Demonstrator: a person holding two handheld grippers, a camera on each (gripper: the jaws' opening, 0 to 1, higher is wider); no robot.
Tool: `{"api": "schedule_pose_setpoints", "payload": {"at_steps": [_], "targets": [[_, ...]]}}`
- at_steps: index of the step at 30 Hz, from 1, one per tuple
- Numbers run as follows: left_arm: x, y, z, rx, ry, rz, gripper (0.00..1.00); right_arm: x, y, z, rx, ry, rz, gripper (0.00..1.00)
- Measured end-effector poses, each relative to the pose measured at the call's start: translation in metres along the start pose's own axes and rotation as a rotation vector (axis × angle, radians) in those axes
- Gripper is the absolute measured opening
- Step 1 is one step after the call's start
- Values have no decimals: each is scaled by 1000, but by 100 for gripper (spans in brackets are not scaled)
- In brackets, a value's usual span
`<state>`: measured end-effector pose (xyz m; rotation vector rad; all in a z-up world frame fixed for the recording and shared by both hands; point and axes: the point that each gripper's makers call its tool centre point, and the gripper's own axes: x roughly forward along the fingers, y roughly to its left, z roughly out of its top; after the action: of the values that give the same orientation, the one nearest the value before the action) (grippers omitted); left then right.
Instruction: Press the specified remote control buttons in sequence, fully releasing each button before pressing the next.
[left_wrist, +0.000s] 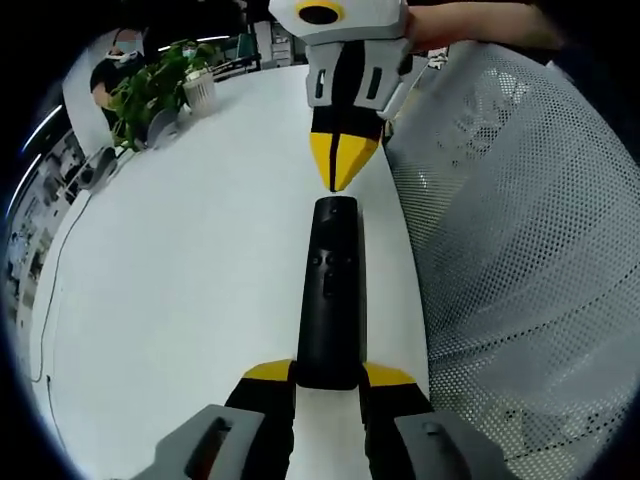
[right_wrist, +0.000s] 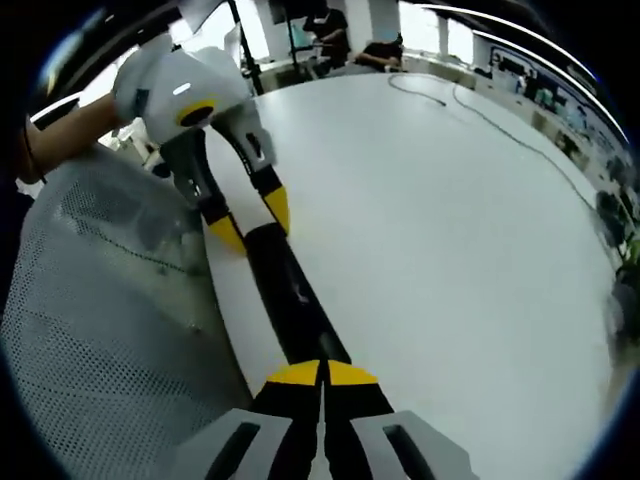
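Lower centre, left gripper pinches the long black plastic remote steady so right gripper, tips pressed together, can poke buttons

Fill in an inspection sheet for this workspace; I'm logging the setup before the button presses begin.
Surface: white table, bare around the job.
Job's things: black remote control lying flat near the table edge.
Clutter: nothing seen beside the remote.
Grippers: left tongs clamp the remote's near end; right tongs shut, tips together just off its far end.
Cables: thin cable along the far edge.
Surroundings: white mesh chair beside the table; potted plant; people seated beyond.
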<state>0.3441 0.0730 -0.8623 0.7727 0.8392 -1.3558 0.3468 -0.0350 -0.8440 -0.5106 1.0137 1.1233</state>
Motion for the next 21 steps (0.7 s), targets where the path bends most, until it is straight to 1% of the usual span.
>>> {"api": "schedule_pose_setpoints", "payload": {"at_steps": [8,11,14,17,19,21], "targets": [[0,0,0,1,-1,0,25,5,1,-6,-86,76,-6,0],[0,0,0,2,-2,-1,25,5,0,-5,-79,84,-1,0],[0,0,0,1,-4,-2,25,5,-2,-5,-34,96,6,0],[0,0,0,2,-9,-4,25,6,-3,-5,10,124,20,0],[0,0,0,4,-9,-5,25,6,-2,-6,73,151,40,0],[0,0,0,6,-7,-6,25,7,-4,-5,123,164,47,0]]}}
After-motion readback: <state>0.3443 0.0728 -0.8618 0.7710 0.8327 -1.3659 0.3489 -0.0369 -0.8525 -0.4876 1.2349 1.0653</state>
